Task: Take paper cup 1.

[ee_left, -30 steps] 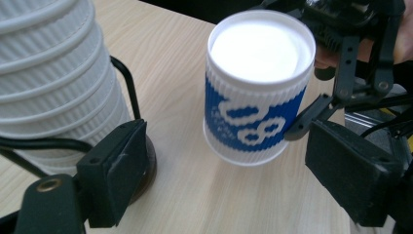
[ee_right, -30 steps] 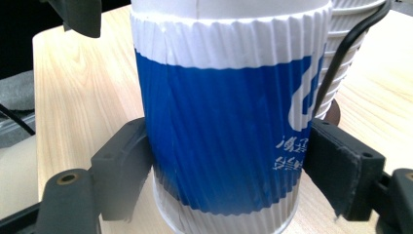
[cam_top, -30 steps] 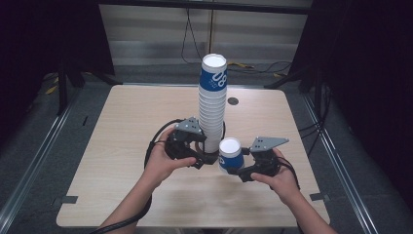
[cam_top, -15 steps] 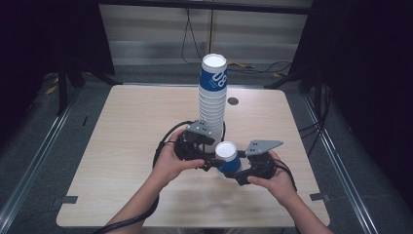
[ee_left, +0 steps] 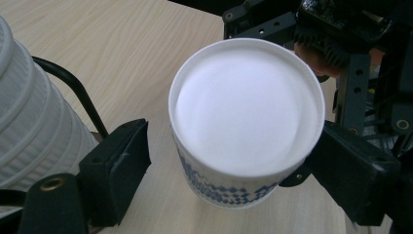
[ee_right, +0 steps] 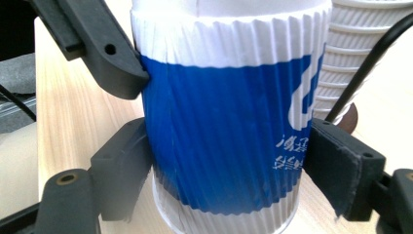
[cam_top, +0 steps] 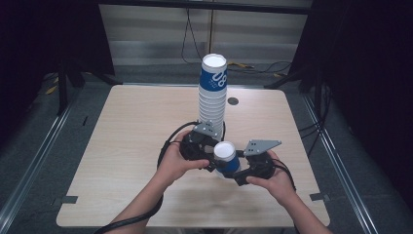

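Between our right gripper (ee_right: 221, 165) pads sits the upside-down blue-and-white ribbed paper cup (ee_right: 224, 122), gripped mid-wall; left gripper (ee_left: 229, 170) has been closing, one pad touching. Light, crushable: we'd squeeze gently near the stiffer base.

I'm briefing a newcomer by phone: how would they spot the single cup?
Find the tall stack of cups mid-table. Just in front of it, between the two grippers, sits one blue-and-white paper cup. Unlike its neighbours, it stands alone, upside down, white base showing.
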### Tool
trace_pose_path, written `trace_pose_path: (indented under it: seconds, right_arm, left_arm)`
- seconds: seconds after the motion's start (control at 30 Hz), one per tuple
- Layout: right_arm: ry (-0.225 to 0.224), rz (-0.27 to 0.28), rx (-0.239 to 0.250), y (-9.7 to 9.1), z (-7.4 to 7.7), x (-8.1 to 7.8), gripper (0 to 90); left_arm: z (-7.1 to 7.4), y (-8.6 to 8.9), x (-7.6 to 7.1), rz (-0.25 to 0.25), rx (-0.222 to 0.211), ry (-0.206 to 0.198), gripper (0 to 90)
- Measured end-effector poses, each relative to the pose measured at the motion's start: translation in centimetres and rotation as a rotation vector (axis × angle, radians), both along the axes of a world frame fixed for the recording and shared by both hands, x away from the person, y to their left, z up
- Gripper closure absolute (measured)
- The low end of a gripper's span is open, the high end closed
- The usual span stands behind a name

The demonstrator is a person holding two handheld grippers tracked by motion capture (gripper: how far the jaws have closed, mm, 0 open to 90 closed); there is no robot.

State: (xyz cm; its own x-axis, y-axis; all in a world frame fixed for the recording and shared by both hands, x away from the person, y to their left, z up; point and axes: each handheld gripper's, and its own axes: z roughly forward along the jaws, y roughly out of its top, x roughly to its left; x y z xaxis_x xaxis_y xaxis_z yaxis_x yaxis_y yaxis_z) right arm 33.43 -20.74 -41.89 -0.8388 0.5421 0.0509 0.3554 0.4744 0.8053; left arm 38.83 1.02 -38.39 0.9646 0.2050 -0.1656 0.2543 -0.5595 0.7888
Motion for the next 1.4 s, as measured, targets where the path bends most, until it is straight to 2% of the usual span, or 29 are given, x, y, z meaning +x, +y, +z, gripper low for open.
trace_pose_path:
  seconds: [0.23,0.3,0.97,1.2,1.3,1.4]
  right_arm:
    - [-0.005,0.008,-0.007,0.2,0.1,0.0,20.9]
    - [-0.007,0.008,-0.011,0.2,0.1,0.0,20.9]
    - [-0.018,0.034,-0.029,0.5,0.2,0.1,20.6]
    - [-0.034,0.039,-0.038,0.7,0.2,0.1,20.1]
    - [-0.036,0.037,-0.027,0.6,0.2,0.2,19.8]
    - [-0.032,0.032,-0.014,0.6,0.0,0.2,19.5]
  left_arm:
    - [0.1,0.0,0.0,-0.028,0.012,0.005,23.4]
    - [0.0,-0.1,0.0,-0.035,0.004,0.007,26.5]
    - [0.2,0.4,0.2,-0.043,0.032,0.033,27.5]
    - [0.1,0.8,0.2,-0.034,0.018,0.040,27.8]
    - [0.0,0.8,0.4,-0.034,0.008,0.049,28.0]
    - [0.0,0.8,0.5,-0.037,0.019,0.044,28.1]
